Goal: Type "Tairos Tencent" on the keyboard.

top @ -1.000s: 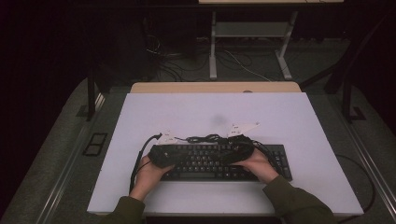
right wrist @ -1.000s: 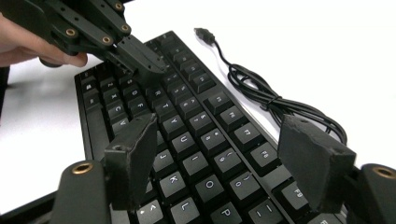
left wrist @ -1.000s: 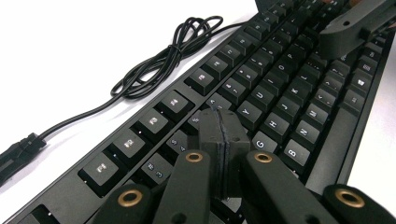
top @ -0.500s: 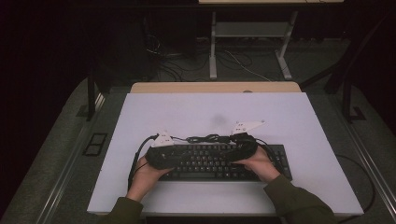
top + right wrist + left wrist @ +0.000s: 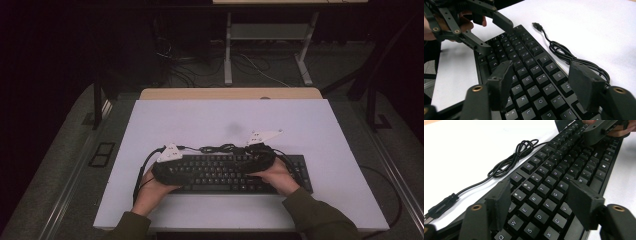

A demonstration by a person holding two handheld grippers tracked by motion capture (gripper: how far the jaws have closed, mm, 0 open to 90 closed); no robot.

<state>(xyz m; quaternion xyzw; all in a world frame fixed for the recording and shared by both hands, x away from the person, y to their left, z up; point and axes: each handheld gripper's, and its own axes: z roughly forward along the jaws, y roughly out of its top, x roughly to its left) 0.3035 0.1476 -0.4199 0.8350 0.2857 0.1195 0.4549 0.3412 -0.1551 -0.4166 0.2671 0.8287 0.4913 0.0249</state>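
A black keyboard [image 5: 235, 174] lies along the near part of the white table [image 5: 225, 120]. Its black cable [image 5: 220, 148] is bunched behind it, and its plug [image 5: 537, 25] rests loose on the table. My left gripper [image 5: 187, 170] hangs over the keyboard's left end. Its jaws have just been opening and stand open above the letter keys [image 5: 541, 195], with nothing between them. My right gripper [image 5: 250, 162] is over the keyboard's right half. Its jaws have just been closing a little but still stand open above the keys [image 5: 541, 82], gripping nothing.
The far half of the table is bare white surface. A wooden desk edge [image 5: 230, 93] adjoins the table's back. Beyond it, on the dark floor, are metal legs [image 5: 228, 50] and loose cables. Each gripper trails a black cable at the keyboard's ends.
Both hands stay over the keyboard, which has not moved. The left gripper's grey plate shows more clearly than a second ago.
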